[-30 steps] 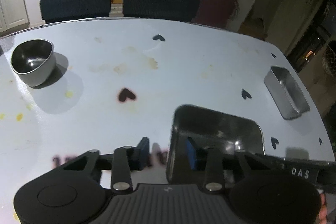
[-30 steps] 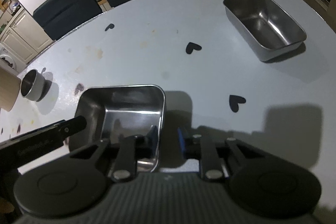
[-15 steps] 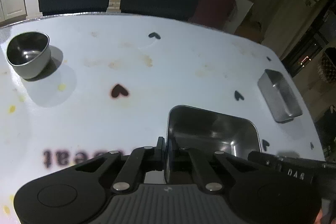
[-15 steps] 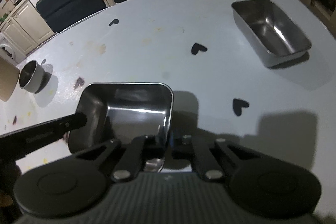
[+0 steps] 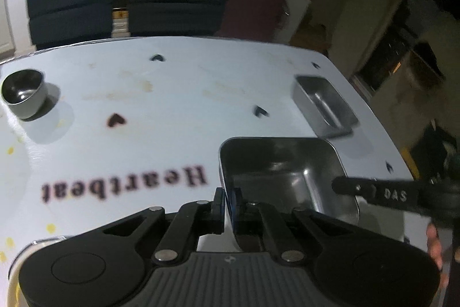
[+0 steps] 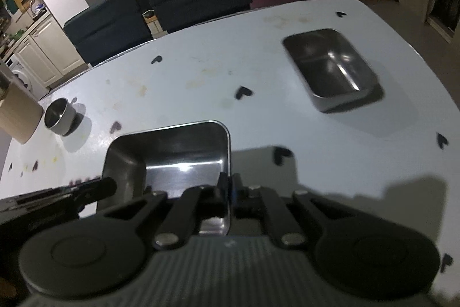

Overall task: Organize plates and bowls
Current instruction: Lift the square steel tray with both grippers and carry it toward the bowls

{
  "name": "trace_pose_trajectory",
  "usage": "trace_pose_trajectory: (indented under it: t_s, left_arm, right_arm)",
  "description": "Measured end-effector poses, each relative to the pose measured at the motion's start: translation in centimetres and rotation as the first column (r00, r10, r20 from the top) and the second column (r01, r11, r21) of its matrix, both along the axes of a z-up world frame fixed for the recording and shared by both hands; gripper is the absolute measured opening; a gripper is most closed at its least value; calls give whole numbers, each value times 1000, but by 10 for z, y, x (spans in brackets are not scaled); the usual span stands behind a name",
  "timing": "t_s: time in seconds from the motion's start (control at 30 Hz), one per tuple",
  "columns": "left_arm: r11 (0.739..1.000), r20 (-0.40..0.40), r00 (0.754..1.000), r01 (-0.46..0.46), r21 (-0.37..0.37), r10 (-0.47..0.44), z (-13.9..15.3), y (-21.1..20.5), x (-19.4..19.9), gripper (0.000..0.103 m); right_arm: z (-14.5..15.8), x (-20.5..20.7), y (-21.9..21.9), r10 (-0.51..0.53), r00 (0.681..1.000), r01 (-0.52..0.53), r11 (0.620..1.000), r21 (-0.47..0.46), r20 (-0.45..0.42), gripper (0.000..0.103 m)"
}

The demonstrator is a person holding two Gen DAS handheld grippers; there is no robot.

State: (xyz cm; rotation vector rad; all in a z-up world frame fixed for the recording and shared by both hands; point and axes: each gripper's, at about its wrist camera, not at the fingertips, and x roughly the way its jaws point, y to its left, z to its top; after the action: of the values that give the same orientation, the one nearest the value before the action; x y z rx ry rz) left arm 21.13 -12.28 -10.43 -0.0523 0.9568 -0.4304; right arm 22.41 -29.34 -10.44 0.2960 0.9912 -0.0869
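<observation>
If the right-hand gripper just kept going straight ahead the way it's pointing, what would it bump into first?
The right gripper is shut on the near tray's right wall, so that tray would be pushed along with it. Beyond lies bare table; the far tray sits off to the right, probably out of line.

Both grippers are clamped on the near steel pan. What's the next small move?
Probably carry it toward the far pan. The left gripper and right gripper pinch opposite walls of the near pan, and nesting the two seems likely.

Shiny steel trays, glossy metal bowl, smooth matt tabletop w/ stains.
</observation>
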Motion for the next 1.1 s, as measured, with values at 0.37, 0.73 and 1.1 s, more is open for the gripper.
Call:
trace_pose_trajectory:
  t_s: [0.37,0.73,1.1]
  left_arm:
    - [987,-48,993,115,116,-110,-15,-28,-36,9]
    - [971,-111,984,155,183,-136,-33,-35,-42,10]
    - [975,-106,985,155,162,-139,-33,-38,-39,10]
  right_arm:
    - [-2,-42,-20,81,996,-82,995,-49,-29,3]
    - [-24,-44,-9,163,977,-177,980,-95,-135,4]
    - [-30,-38,-8,153,974,-173,978,-116,-168,4]
